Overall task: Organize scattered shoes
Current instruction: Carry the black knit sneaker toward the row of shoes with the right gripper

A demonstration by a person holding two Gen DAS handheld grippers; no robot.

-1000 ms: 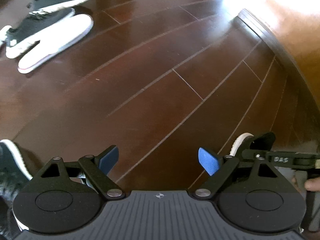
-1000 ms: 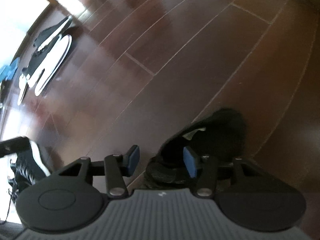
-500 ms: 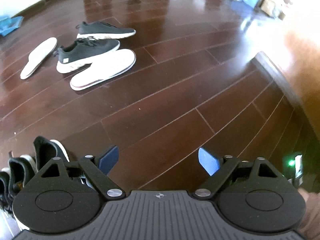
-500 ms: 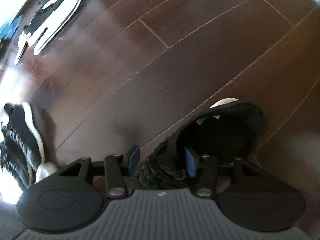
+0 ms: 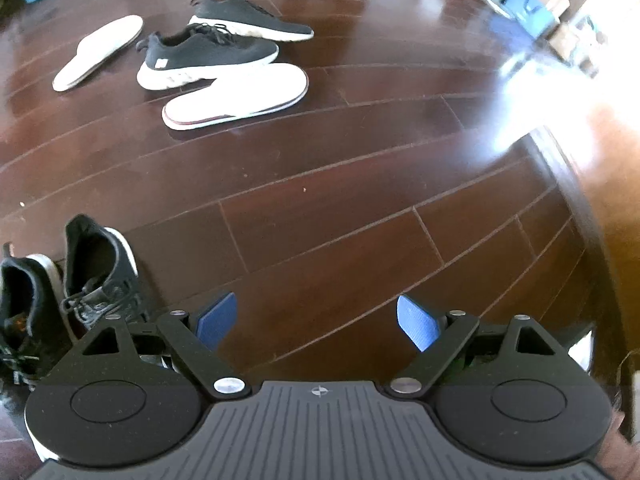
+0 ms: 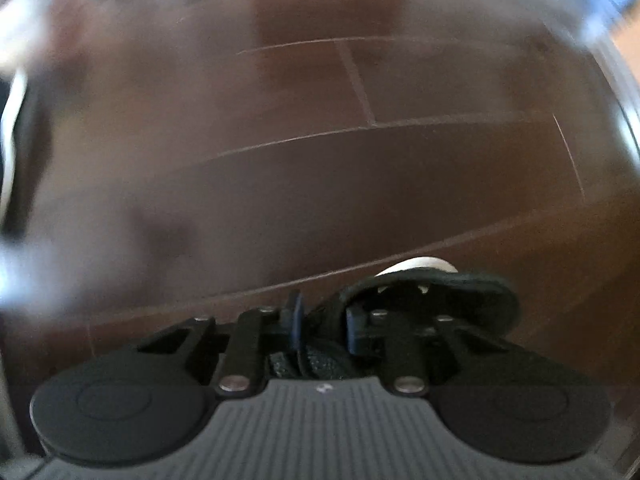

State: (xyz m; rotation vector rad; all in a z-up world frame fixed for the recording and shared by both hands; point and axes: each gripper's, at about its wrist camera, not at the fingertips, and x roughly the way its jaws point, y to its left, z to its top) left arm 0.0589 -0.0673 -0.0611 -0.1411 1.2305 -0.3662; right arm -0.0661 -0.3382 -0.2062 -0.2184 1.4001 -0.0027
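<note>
1. Left wrist view: the left tongs [image 5: 316, 322] hung wide and empty over the floor [image 5: 340, 240]. Two black sneakers [image 5: 100, 272] stood lined up at lower left, partly hidden by the tongs; more scattered shoes [image 5: 208, 56] lay well apart.
2. Right wrist view: the right tongs [image 6: 322, 326] pinched narrow on a black shoe [image 6: 460, 300]; the grip sat on its collar, so it risked swinging or slipping. Motion blur smeared the background.
</note>
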